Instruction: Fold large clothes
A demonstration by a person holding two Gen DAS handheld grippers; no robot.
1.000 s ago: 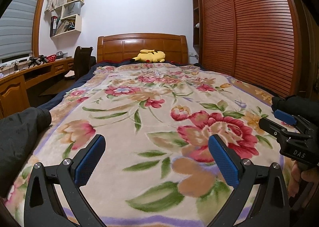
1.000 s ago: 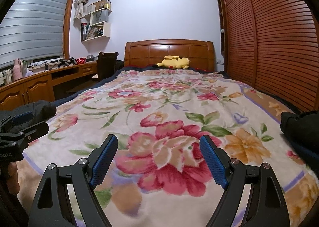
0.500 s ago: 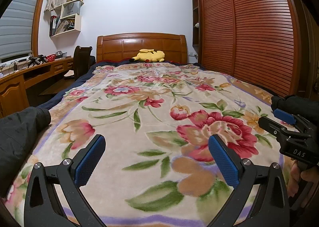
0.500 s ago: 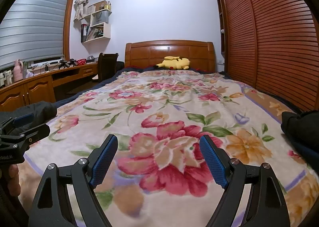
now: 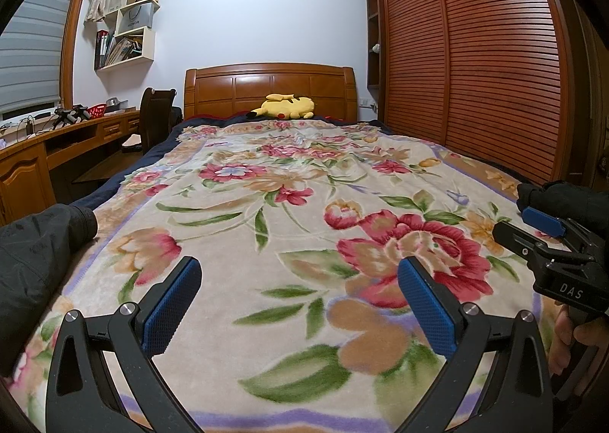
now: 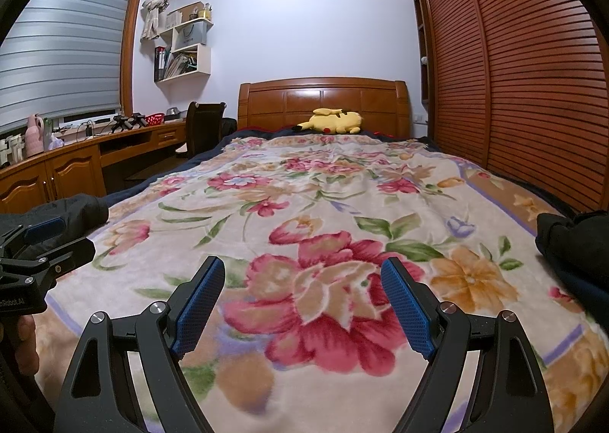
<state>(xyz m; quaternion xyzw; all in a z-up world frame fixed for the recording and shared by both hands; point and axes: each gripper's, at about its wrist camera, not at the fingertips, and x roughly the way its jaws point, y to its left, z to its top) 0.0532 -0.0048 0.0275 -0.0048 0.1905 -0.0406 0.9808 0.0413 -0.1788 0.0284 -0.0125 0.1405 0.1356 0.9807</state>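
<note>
home bedroom: bed (image 5: 289,174), wooden headboard (image 5: 270,90), louvred wardrobe (image 5: 487,63)

Dark garment (image 5: 42,250) flanks open blanket (image 5: 289,212)

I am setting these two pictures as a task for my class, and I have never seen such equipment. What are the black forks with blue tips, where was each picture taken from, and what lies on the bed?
No robot is here. A person holds a black hand tool with two blue-padded fingers in each hand, and a wide-angle camera on each looks forward along its fingers.

One picture comes from the left tool; the right tool shows at its right edge. The other comes from the right tool. Both stand open over the bed and hold nothing.

On the bed lies a cream plush blanket with red flowers and green leaves. A black padded garment sleeve rests at its left edge, and another piece of black fabric at the right. A yellow plush toy lies by the brown wooden headboard.
</note>
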